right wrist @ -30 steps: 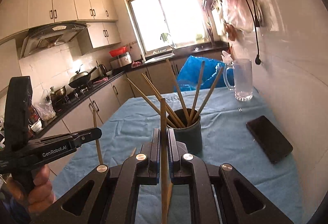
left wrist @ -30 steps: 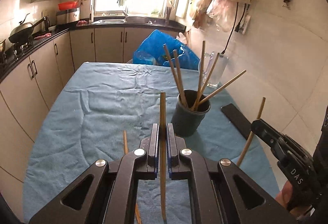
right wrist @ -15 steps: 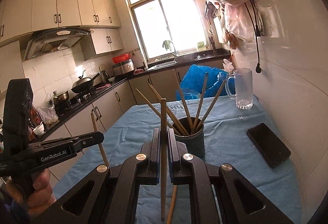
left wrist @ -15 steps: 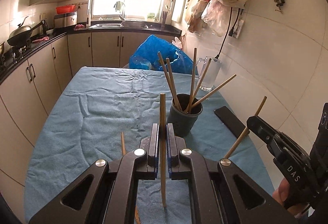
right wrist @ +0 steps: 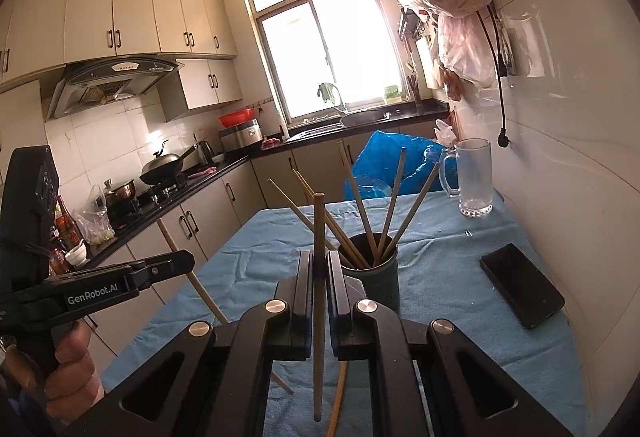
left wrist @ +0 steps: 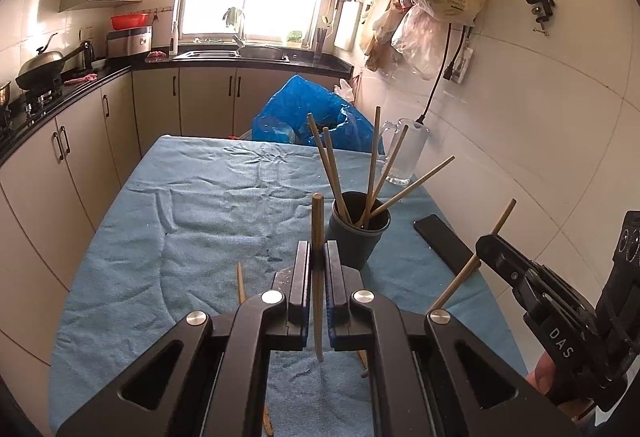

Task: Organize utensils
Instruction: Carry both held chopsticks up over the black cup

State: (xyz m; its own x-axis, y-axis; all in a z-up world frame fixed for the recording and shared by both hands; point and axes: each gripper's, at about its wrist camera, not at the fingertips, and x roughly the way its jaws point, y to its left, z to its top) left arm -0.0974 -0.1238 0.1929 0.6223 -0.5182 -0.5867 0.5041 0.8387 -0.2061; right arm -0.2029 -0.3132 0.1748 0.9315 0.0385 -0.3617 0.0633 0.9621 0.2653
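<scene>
Chopsticks: L gripper point(left wrist: 318, 289) & R gripper point(right wrist: 319, 293) fingers each pinching one; next, drop into cup point(left wrist: 359, 235).

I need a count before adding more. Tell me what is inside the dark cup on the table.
The dark cup holds five wooden chopsticks, leaning apart with their tops fanned out. Their lower ends and the cup's bottom are hidden by its wall, so anything small lying down there cannot be seen.

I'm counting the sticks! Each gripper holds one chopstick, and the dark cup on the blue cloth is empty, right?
Not quite. The dark cup is not empty: five chopsticks stand in it, as the left wrist view shows. The rest is right: the left gripper and right gripper each hold one chopstick, above the blue cloth.
</scene>
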